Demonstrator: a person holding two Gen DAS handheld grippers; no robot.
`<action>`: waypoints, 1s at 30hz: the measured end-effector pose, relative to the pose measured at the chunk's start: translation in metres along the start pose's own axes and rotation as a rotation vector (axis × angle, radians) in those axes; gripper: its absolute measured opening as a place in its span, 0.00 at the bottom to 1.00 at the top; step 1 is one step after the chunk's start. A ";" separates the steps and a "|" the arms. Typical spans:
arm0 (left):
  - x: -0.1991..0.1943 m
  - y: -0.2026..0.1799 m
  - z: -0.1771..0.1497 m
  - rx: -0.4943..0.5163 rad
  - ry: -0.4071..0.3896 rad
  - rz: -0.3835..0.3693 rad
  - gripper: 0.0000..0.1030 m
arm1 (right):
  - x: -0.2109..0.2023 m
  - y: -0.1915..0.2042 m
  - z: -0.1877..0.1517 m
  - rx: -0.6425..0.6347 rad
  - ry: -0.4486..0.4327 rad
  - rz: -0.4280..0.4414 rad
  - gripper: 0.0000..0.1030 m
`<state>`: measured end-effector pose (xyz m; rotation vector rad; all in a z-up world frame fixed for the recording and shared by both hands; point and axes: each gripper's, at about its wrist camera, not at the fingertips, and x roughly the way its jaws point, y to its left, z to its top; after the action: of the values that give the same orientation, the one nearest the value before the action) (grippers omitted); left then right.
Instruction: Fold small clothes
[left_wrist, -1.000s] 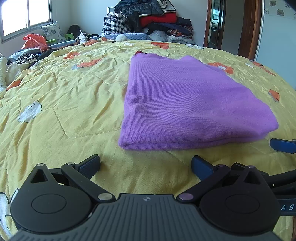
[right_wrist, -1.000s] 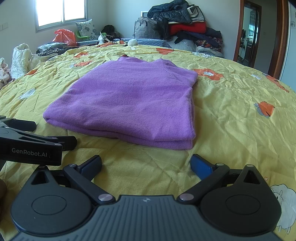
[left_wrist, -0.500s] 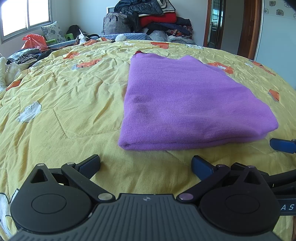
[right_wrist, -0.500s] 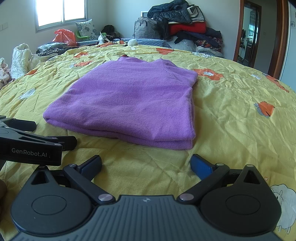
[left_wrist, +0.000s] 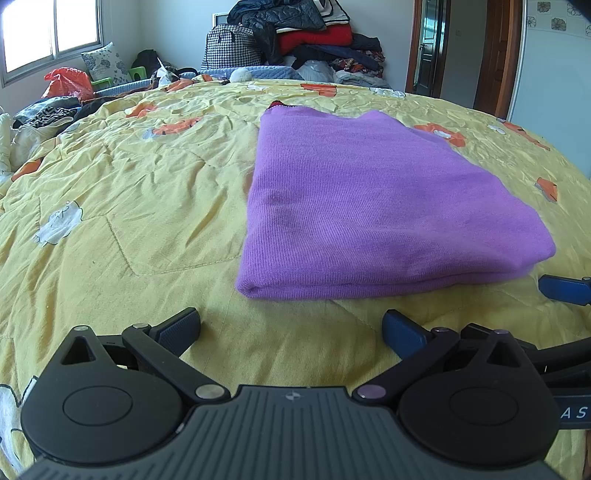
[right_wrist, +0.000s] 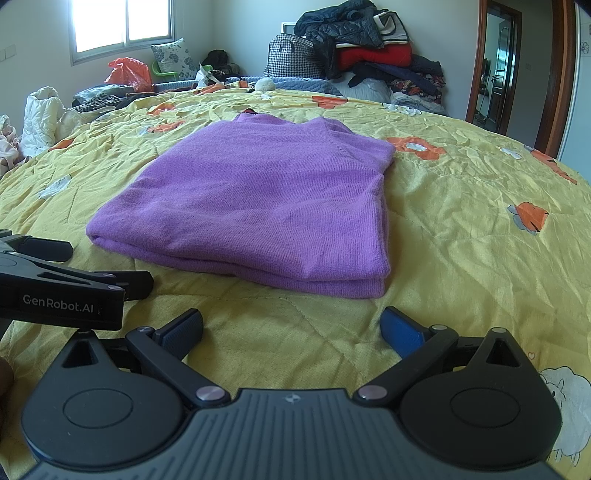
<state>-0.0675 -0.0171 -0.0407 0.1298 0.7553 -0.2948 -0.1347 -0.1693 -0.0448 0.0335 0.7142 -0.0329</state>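
Lying folded into a neat rectangle, a purple sweater (left_wrist: 376, 210) is resting on the yellow quilt (left_wrist: 129, 206) of a bed, toward the bed's middle, as the left wrist view looks over it. The left gripper (left_wrist: 291, 326) is hovering just short of the sweater's near folded edge, its jaws standing wide apart and holding nothing. A blue fingertip of the right gripper (left_wrist: 563, 290) is poking in near the sweater's right near corner, apart from the cloth.

Looking from the right wrist view, the same sweater (right_wrist: 258, 206) is sitting flat, its doubled layers showing along the near edge. The right gripper (right_wrist: 291, 326) is waiting low over the quilt (right_wrist: 461, 240) before that edge, jaws spread and empty. The left gripper (right_wrist: 70, 266) is reaching in beside the sweater's near left corner. A heap of clothes (right_wrist: 369, 55) is piling up against the far wall.
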 end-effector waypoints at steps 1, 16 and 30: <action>0.000 0.000 0.000 0.000 0.000 0.000 1.00 | 0.000 0.000 0.000 0.000 0.000 0.000 1.00; 0.000 0.000 0.000 0.000 0.000 0.000 1.00 | 0.000 0.000 0.000 0.000 0.000 -0.001 1.00; 0.000 -0.001 0.000 0.008 -0.004 -0.008 1.00 | 0.000 0.000 0.000 0.000 0.000 -0.001 1.00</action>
<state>-0.0675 -0.0185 -0.0410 0.1338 0.7511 -0.3051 -0.1350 -0.1692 -0.0449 0.0331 0.7140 -0.0336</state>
